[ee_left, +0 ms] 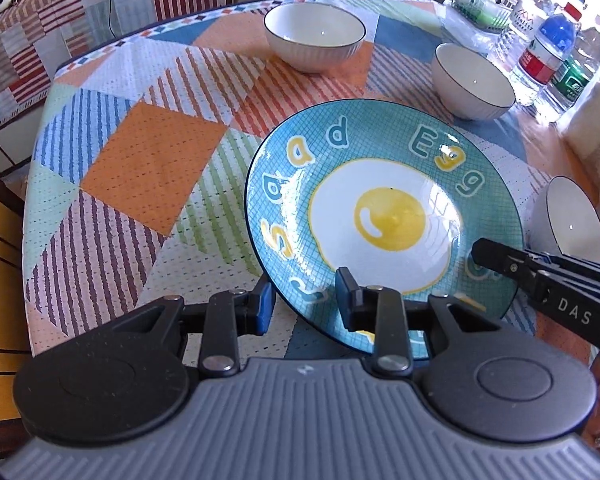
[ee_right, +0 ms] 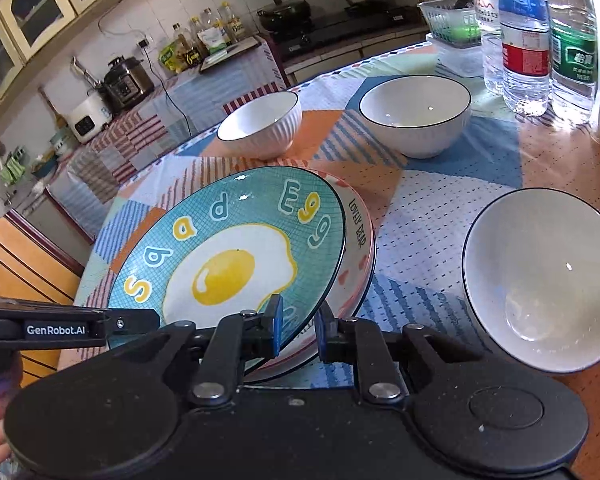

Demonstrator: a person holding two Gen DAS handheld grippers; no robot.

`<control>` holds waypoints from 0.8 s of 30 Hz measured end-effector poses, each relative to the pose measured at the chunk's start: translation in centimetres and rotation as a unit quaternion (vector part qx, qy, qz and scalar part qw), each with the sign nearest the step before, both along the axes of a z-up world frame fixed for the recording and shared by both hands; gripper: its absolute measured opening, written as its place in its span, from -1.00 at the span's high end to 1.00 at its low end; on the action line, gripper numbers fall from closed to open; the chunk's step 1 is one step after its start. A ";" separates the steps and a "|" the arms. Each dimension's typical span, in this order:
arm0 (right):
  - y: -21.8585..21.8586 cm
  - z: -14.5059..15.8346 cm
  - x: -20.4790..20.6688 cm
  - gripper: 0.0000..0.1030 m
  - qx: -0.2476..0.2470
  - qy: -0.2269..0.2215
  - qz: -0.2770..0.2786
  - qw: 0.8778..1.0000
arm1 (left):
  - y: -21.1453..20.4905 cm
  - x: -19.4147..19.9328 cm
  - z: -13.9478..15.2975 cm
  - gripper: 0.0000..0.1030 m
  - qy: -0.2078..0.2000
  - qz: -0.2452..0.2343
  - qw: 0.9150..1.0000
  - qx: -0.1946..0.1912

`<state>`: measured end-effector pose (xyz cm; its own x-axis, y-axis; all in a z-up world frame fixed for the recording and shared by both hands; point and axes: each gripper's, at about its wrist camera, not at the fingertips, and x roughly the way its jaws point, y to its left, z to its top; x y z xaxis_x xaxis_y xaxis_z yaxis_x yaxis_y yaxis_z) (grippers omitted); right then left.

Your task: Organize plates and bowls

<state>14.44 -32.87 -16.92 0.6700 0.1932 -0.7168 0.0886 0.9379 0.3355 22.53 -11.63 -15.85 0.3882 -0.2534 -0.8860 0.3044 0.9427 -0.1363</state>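
A teal plate with a fried-egg picture [ee_left: 380, 216] [ee_right: 228, 256] lies tilted on a pink-rimmed "Lovely Bear" plate [ee_right: 358, 248] on the table. My left gripper [ee_left: 304, 300] is open, its fingers straddling the teal plate's near rim. My right gripper [ee_right: 298, 326] is open, its fingers on either side of the near edges of both plates. Three white bowls with dark rims stand around: one at the far side [ee_left: 314, 36] [ee_right: 260, 124], one to the far right [ee_left: 474, 80] [ee_right: 416, 114], one at the near right [ee_left: 572, 220] [ee_right: 540, 280].
The table has a patchwork cloth [ee_left: 152, 160]. Water bottles [ee_right: 526, 36] and a small basket [ee_right: 452, 20] stand at the far right corner. A counter with cookers [ee_right: 116, 84] lies behind the table. A white bag [ee_left: 596, 132] sits at the right edge.
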 end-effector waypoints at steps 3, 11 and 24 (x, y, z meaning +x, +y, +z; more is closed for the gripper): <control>-0.5 0.0 1.0 0.59 0.005 0.019 0.001 1.000 | -0.2 0.7 -0.2 0.42 0.017 0.000 1.000 -0.002; 1.6 0.8 1.9 0.50 -0.077 0.044 0.011 0.996 | -0.6 2.1 -0.6 0.41 0.052 0.011 0.999 -0.002; 3.5 -0.1 0.6 0.32 -0.192 0.023 0.008 0.981 | -1.2 1.9 -0.7 0.44 0.086 0.026 0.996 0.001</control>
<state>15.08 -29.38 -17.03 0.6348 -0.0866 -0.7678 0.0794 0.9957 -0.0467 24.45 -12.87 -16.57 0.2435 -0.2347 -0.9411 0.2282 0.9569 -0.1796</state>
